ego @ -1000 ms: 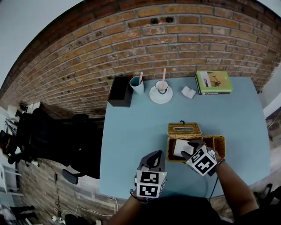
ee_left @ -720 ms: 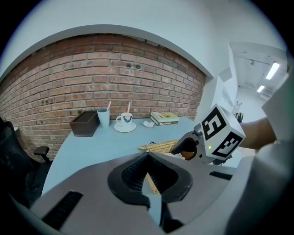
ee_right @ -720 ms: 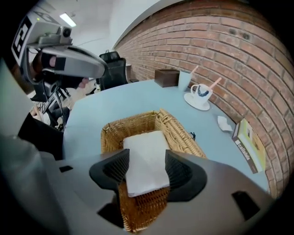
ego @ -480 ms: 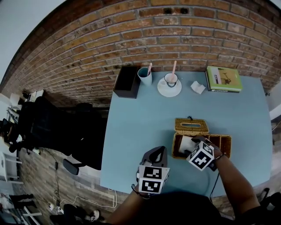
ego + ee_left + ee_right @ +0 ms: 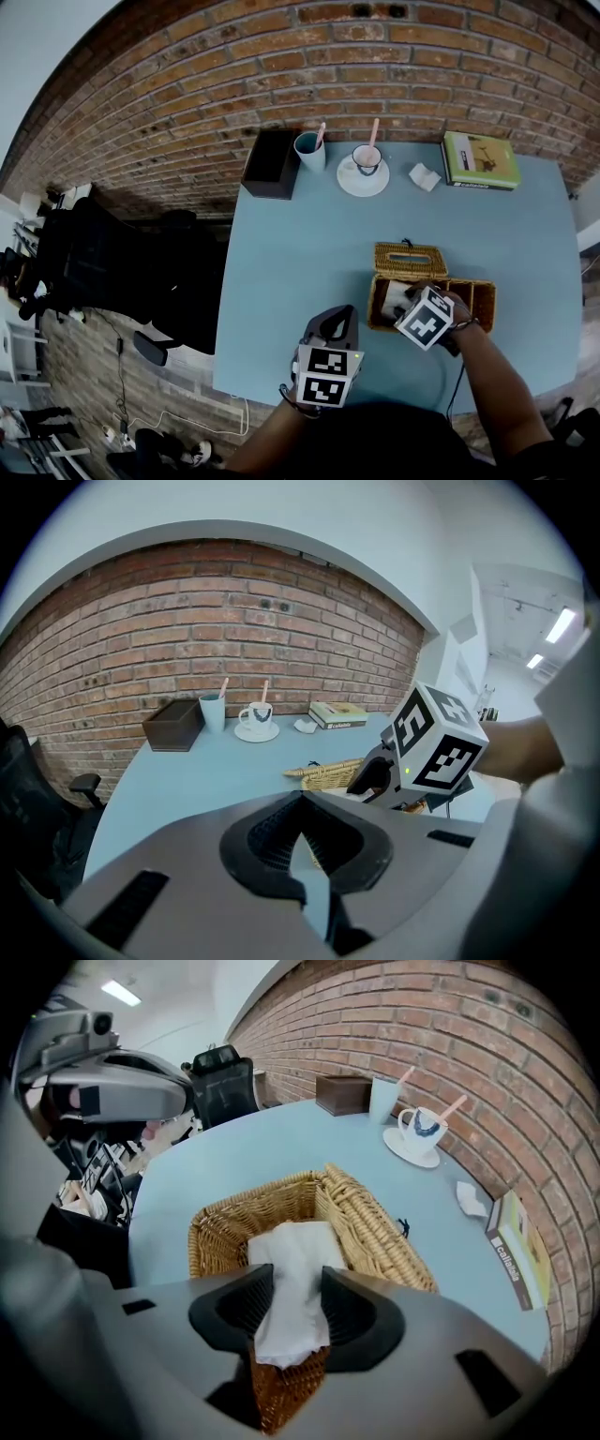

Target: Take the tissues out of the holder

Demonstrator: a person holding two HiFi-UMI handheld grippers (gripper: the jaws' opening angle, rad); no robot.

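An open wicker holder (image 5: 478, 292) sits at the table's near right, with its wicker lid (image 5: 410, 259) lying just behind it. White tissues (image 5: 392, 298) lie in the holder's left end. My right gripper (image 5: 405, 305) reaches into that end. In the right gripper view its jaws are closing, and the folded tissues (image 5: 291, 1260) sit pinched between them, over the holder (image 5: 225, 1227). My left gripper (image 5: 330, 323) hovers shut and empty above the table's near edge, left of the holder. From the left gripper view the holder (image 5: 328, 775) shows beyond the left gripper (image 5: 302, 855).
Along the far edge of the blue table (image 5: 300, 262) stand a black box (image 5: 272, 164), a blue cup (image 5: 309, 150), a white cup on a saucer (image 5: 366, 167), a crumpled tissue (image 5: 424, 176) and a green book (image 5: 480, 159). A black office chair (image 5: 103, 272) stands left of the table.
My right gripper has sunk lower into the holder over the tissues, covering more of them. The left gripper has hardly moved.
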